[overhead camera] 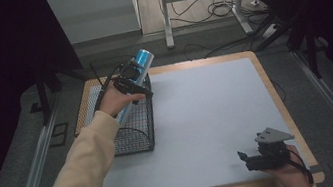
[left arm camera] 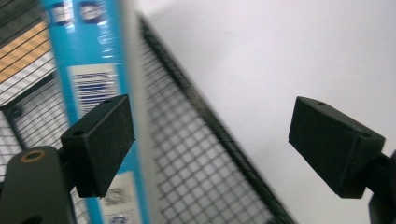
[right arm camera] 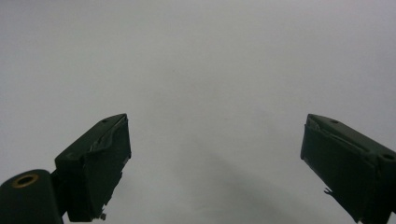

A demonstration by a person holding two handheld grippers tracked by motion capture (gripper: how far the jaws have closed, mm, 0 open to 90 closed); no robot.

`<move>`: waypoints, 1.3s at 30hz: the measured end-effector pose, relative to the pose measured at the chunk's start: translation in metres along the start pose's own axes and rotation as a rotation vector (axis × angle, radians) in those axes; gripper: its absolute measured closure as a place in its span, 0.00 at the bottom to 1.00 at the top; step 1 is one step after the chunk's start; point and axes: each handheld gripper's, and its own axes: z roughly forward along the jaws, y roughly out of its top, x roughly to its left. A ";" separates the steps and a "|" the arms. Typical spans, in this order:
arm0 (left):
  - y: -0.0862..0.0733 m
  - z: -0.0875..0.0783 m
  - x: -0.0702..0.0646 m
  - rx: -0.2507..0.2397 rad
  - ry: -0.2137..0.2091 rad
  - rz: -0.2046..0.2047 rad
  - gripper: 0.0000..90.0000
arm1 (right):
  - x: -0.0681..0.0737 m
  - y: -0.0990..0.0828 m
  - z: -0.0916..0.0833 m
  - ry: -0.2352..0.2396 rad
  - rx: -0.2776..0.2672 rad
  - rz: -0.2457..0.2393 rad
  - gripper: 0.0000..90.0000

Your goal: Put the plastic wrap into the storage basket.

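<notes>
A tall blue tube (overhead camera: 142, 60) with white labels leans out of a black wire basket (overhead camera: 134, 140) at the table's left side. My left gripper (overhead camera: 132, 84) hovers above the basket, right against the tube's middle. In the left gripper view the gripper (left arm camera: 210, 140) is open with nothing between the pads; the tube (left arm camera: 88, 56) runs behind the left pad (left arm camera: 100, 140), and the basket's mesh wall (left arm camera: 196, 154) lies below. My right gripper (overhead camera: 246, 159) rests near the front right corner, and in its own view the gripper (right arm camera: 212, 158) is open over the bare white mat (right arm camera: 196, 56).
The white mat (overhead camera: 209, 117) covers a wooden table (overhead camera: 275, 91), with the basket on its left part. Behind the table stand white desk legs (overhead camera: 166, 17) and floor cables (overhead camera: 222, 8). Metal rails (overhead camera: 35, 170) run along the floor on both sides.
</notes>
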 end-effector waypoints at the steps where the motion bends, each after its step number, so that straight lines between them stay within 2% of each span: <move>1: -0.001 -0.002 -0.006 -0.008 -0.014 0.013 0.16 | 0.000 0.000 0.000 0.001 0.001 -0.001 0.09; 4: -0.004 -0.002 -0.024 -0.001 -0.027 0.033 0.17 | 0.000 0.000 0.001 0.002 0.000 -0.001 0.09; 11: -0.018 0.006 -0.073 -0.022 -0.128 0.130 0.17 | 0.001 0.000 -0.001 0.004 -0.002 -0.004 0.09; 16: -0.041 0.015 -0.108 -0.061 -0.205 0.160 0.17 | 0.000 0.000 0.000 0.006 -0.001 -0.006 0.09; 19: -0.054 0.021 -0.121 -0.063 -0.208 0.180 0.17 | 0.000 0.000 0.000 0.004 -0.002 -0.007 0.09; 24: -0.079 0.031 -0.135 -0.069 -0.245 0.206 0.18 | 0.001 0.001 -0.002 0.003 -0.007 -0.007 0.09; 31: -0.115 0.042 -0.148 -0.065 -0.265 0.199 0.18 | 0.001 0.001 -0.002 0.004 -0.009 -0.009 0.09; 33: -0.120 0.045 -0.148 -0.043 -0.266 0.212 0.18 | 0.001 0.001 -0.002 0.004 -0.009 -0.011 0.09; 36: -0.124 0.050 -0.145 -0.035 -0.260 0.186 0.18 | 0.001 0.002 -0.002 0.005 -0.011 -0.013 0.09; 39: -0.125 0.053 -0.145 -0.029 -0.265 0.192 0.18 | 0.000 0.002 -0.003 0.005 -0.018 -0.006 0.09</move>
